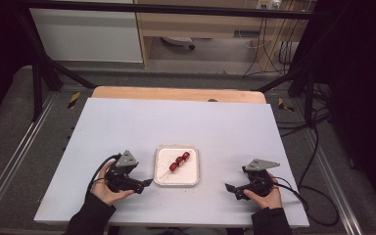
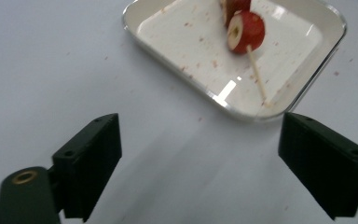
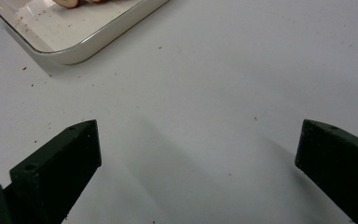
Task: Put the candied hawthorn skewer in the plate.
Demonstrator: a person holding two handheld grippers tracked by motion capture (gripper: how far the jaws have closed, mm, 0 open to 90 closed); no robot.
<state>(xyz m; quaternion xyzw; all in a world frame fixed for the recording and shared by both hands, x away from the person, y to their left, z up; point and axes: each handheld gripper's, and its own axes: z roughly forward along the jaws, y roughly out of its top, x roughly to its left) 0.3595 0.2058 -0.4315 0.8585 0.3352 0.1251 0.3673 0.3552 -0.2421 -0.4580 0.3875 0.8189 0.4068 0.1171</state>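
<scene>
A white square tray [image 1: 190, 175] sits at the front middle of the table. On it lies a wooden skewer [image 2: 256, 74] threaded with red fruit pieces [image 1: 179, 160], the nearest one cut face out [image 2: 246, 31]. My left gripper [image 1: 146, 184] rests just left of the tray, pointing at it, jaws wide open with bare table between them [image 2: 200, 158]. My right gripper [image 1: 230, 189] sits further off to the tray's right, also open with nothing between its jaws [image 3: 198, 158]. The tray's corner [image 3: 65, 32] is at the upper left of the right gripper view.
The white table board [image 1: 176, 117] has small red crumbs near the tray. A wooden edge [image 1: 176, 93] runs along its back. Black frame posts [image 1: 36, 83] stand at both back corners, and cables [image 1: 318, 161] trail on the floor at the right.
</scene>
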